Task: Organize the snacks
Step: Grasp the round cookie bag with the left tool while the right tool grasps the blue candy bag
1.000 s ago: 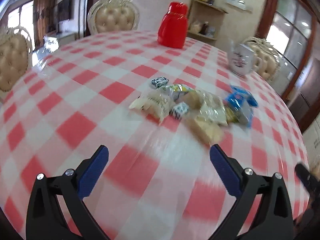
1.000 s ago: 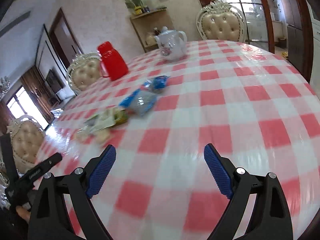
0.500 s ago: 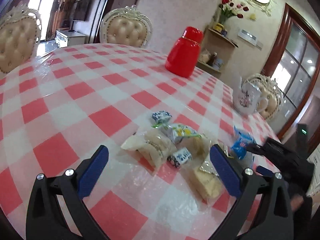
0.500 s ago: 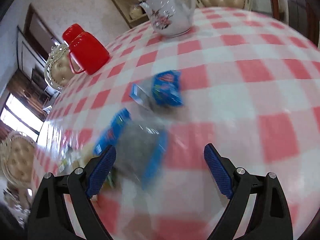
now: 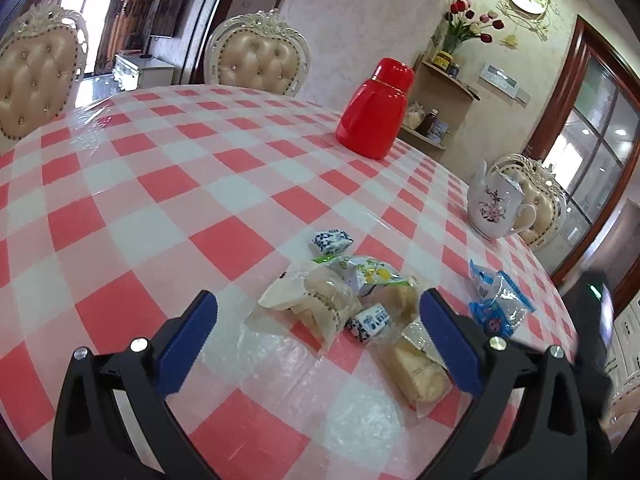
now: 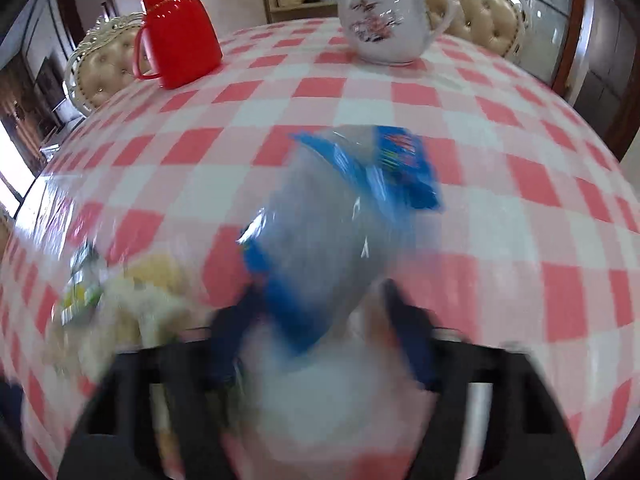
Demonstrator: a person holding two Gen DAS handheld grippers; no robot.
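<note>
Right tool (image 6: 320, 344): blurred and mid-motion, blue pads narrowed to either side of the blue-and-clear snack bag (image 6: 340, 216). Can't tell if it has actually clamped or is just straddling the wrapper. Half a second ago the same pads were spread wide with the bag ahead of them, so it has closed in fast.

Left tool (image 5: 318, 320): wide open, holding nothing, hovering low over the worktop (image 5: 160, 184) with the snack pile between and just beyond its tips. A second ago it was further back and the pile sat well ahead.

Pile, from the left view: pale cake packet (image 5: 320, 300), yellow-green wrapped sweet (image 5: 372, 276), small blue-and-white candy (image 5: 368, 320) on its near edge, another blue-and-white candy (image 5: 332, 240) just behind the heap, long biscuit packet (image 5: 420, 372) partly behind the right pad. The blue bag (image 5: 496, 300) lies just to the right, apart from the heap.

Step, as I read it: first pick, right side taking the blue bag to sort it off. Next move needs a firm pinch on the wrapper body, not the crinkly seam, then a clean lift; thin film could slip. No bin or tray in view, so drop-off spot unknown.

Further out: red jug (image 5: 376, 108) and floral teapot (image 5: 496, 208) at the far edge, both well apart from the snacks.
</note>
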